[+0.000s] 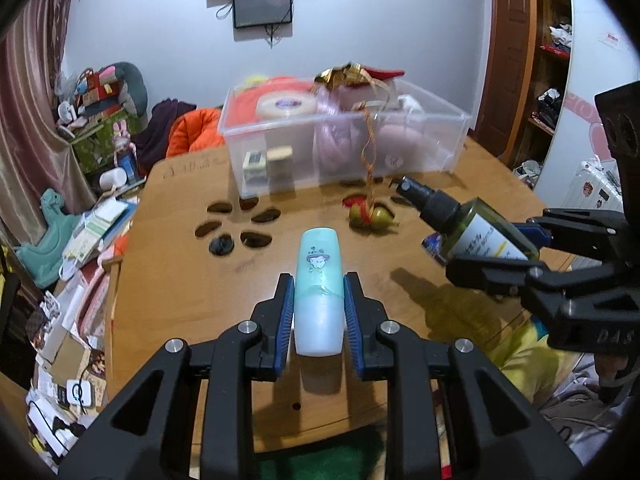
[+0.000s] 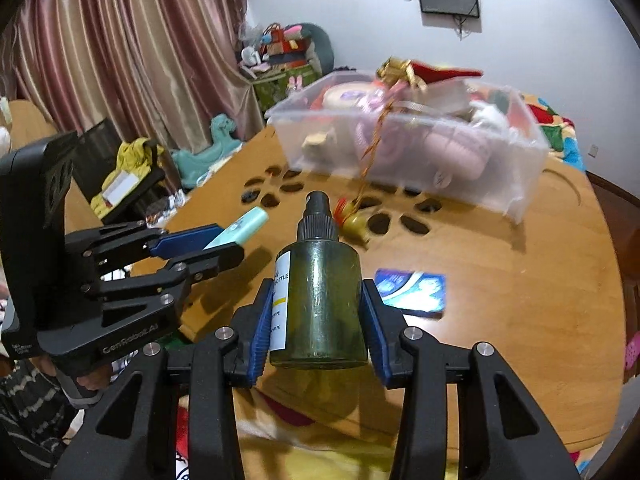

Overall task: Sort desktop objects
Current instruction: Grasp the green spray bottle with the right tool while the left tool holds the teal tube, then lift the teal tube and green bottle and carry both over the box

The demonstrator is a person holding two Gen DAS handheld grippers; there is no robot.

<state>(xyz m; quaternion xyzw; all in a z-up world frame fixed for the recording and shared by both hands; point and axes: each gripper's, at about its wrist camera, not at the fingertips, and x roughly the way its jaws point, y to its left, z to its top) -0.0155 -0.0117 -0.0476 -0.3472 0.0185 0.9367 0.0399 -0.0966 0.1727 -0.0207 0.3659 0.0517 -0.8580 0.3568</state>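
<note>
A pale teal tube (image 1: pixel 318 252) with a cartoon print sticks out forward between the blue pads of my left gripper (image 1: pixel 319 284), which is shut on it above the wooden table (image 1: pixel 180 280). To its right my right gripper (image 1: pixel 496 252) is shut on a dark green spray bottle (image 1: pixel 480 232) with a black pump top. In the right wrist view the spray bottle (image 2: pixel 320 280) stands upright between the pads of the right gripper (image 2: pixel 317 292). The left gripper (image 2: pixel 224 244) with the teal tube (image 2: pixel 244 224) shows at the left. A clear plastic bin (image 1: pixel 440 120) full of items sits at the table's far side.
A small golden gourd charm (image 1: pixel 370 218) with a red tassel lies in front of the bin, its cord running up into it. A blue packet (image 2: pixel 412 290) lies flat on the table at the right. Petal-shaped cutouts (image 1: pixel 236 228) pierce the tabletop. Clutter is piled on the floor to the left.
</note>
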